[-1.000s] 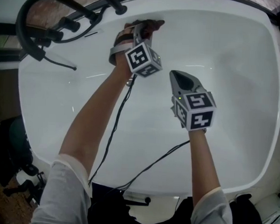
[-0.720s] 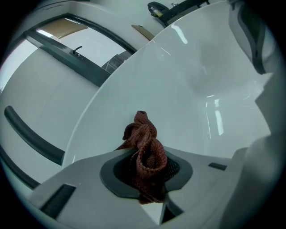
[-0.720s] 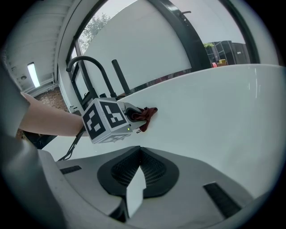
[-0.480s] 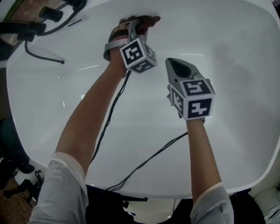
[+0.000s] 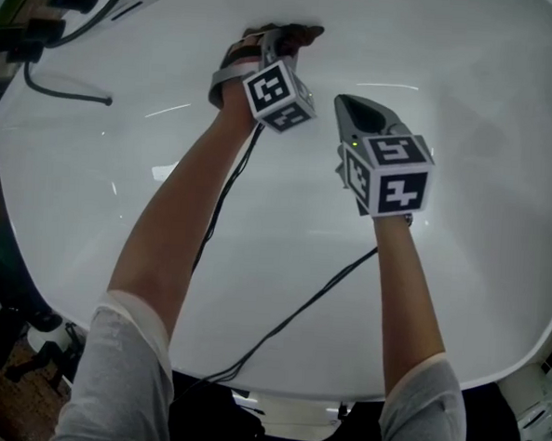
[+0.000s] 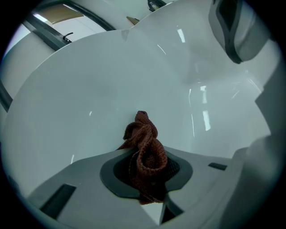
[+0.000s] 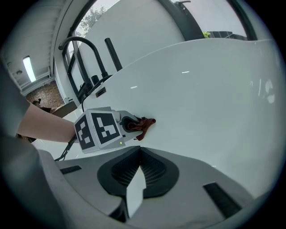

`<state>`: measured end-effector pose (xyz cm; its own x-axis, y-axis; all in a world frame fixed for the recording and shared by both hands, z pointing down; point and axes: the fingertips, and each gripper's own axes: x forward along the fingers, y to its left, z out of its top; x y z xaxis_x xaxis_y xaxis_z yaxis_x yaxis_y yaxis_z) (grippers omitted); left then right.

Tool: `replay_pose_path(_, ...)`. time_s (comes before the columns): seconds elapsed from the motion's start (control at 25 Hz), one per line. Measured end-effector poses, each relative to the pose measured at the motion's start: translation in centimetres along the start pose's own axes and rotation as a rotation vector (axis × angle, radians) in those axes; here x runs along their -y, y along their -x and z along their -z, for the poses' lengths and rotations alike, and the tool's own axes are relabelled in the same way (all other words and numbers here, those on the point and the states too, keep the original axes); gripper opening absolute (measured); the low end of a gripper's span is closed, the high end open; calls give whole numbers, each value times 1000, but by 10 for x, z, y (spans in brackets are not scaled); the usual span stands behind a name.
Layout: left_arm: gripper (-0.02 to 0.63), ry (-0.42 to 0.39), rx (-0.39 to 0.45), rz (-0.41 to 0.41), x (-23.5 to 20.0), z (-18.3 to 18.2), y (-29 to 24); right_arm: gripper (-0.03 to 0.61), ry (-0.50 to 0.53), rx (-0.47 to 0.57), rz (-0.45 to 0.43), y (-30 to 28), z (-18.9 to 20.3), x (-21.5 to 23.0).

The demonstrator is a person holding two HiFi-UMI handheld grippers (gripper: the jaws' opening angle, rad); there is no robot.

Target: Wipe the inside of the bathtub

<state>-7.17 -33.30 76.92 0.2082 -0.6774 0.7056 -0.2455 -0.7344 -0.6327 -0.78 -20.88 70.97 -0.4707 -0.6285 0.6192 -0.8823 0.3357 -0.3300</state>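
Observation:
A white bathtub (image 5: 499, 229) fills the head view. My left gripper (image 5: 289, 37) is shut on a crumpled reddish-brown cloth (image 5: 301, 32) and presses it against the tub's far inner wall. In the left gripper view the cloth (image 6: 145, 152) bunches out between the closed jaws against the white tub wall (image 6: 89, 89). My right gripper (image 5: 350, 108) hovers over the tub's middle, just right of the left one, jaws closed on nothing. The right gripper view shows the left gripper (image 7: 134, 124) with the cloth (image 7: 144, 124) on the tub wall (image 7: 214, 98).
A black faucet with hose (image 5: 55, 24) stands at the tub's upper-left rim, and shows as black faucet pipes (image 7: 85, 62) in the right gripper view. Black cables (image 5: 279, 327) trail from both grippers over the tub's near rim. The tub's right side is bare white surface.
The head view has shifted so the tub fills more of it and the faucet slid to the upper left. Both grippers have kept their places, cloth still on the far wall.

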Motion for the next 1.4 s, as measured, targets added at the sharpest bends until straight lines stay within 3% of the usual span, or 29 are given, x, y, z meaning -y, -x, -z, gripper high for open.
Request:
replay_pose_path(0.24, 92, 38, -27, 73, 35, 19, -21, 9, -22, -13, 8, -16, 18, 6)
replay_pose_path(0.64, 91, 34, -98, 232, 97, 65, -64, 9, -38, -53, 30, -38, 53, 27)
replay_pose_path(1.0, 91, 141, -220, 337, 143, 111, -95, 9, -30, -78, 21, -50, 76, 30)
replay_pose_path(1.24, 89, 162, -226, 421, 164, 122, -98, 9, -41, -100, 23, -57, 92, 28)
replay_pose_path(1.4, 84, 160, -218, 424, 180, 125, -88, 9, -31, -109, 22, -51, 92, 26)
